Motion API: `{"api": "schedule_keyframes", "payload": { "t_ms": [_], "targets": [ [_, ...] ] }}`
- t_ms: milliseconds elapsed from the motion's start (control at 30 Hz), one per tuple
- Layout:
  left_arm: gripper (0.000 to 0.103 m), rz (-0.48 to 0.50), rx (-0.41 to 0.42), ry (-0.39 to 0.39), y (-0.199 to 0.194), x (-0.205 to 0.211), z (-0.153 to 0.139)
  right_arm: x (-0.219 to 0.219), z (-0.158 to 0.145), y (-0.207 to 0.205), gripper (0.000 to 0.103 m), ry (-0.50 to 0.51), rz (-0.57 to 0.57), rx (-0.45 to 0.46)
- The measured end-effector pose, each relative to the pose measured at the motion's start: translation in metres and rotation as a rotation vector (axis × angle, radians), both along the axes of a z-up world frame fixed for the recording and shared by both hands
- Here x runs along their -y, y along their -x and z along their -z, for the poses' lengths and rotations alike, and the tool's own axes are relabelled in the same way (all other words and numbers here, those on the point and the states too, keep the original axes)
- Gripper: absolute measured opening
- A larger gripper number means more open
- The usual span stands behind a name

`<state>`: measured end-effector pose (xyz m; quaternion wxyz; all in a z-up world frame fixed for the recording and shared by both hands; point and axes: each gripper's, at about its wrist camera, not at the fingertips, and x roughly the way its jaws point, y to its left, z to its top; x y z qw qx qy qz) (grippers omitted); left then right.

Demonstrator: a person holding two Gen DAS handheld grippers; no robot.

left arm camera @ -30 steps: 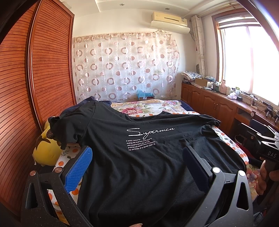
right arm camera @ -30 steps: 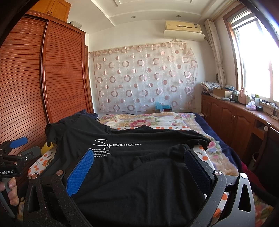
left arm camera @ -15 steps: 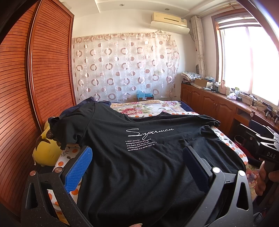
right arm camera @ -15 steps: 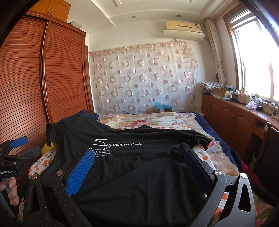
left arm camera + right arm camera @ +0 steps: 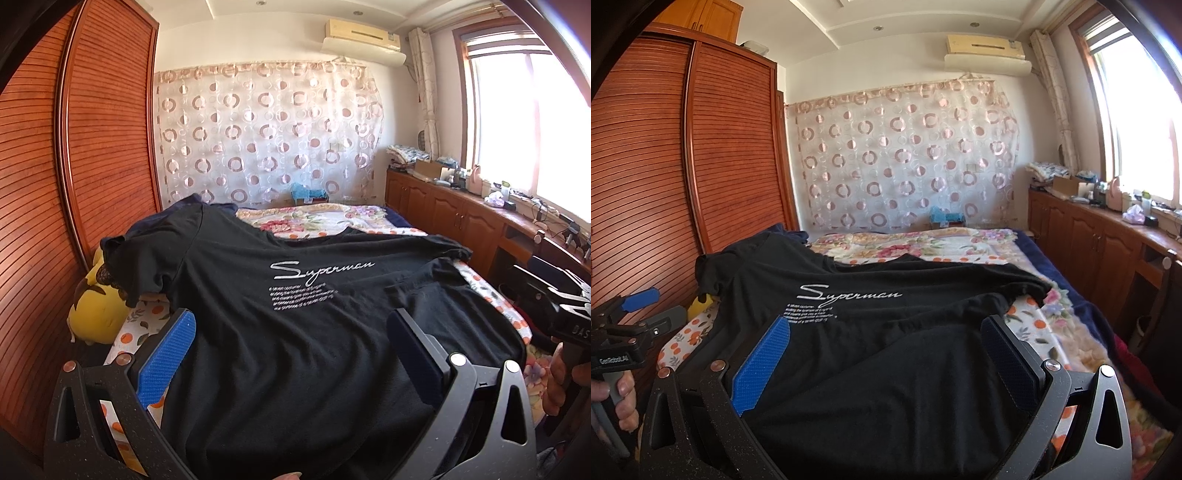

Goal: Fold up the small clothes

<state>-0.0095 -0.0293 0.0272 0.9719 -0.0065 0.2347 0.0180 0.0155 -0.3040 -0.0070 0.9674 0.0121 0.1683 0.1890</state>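
A black T-shirt (image 5: 280,332) with white "Superman" lettering lies spread on the bed, front up, collar at the far end; it also shows in the right wrist view (image 5: 886,354). Its right side near the sleeve is rumpled into a fold. My left gripper (image 5: 291,328) is open, its blue-padded fingers (image 5: 166,354) wide apart low over the shirt's near hem. My right gripper (image 5: 886,336) is open as well, low over the hem further right. Neither holds cloth.
The bed has a floral cover (image 5: 317,221). A yellow plush toy (image 5: 96,314) lies at the bed's left edge by the slatted wooden wardrobe (image 5: 44,184). Wooden cabinets (image 5: 454,218) with clutter run under the window on the right. A circle-patterned curtain (image 5: 266,136) hangs behind.
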Motion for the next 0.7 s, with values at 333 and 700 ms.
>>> {"api": "schedule_keyframes", "payload": {
  "t_ms": [333, 700],
  "targets": [
    [0.103, -0.064, -0.06, 0.025, -0.018, -0.028, 0.025, -0.007, 0.005, -0.02, 0.103, 0.04, -0.036, -0.045],
    [0.103, -0.127, -0.106, 0.041, -0.032, -0.08, 0.054, -0.034, 0.017, -0.046, 0.103, 0.107, -0.085, 0.011]
  ]
}}
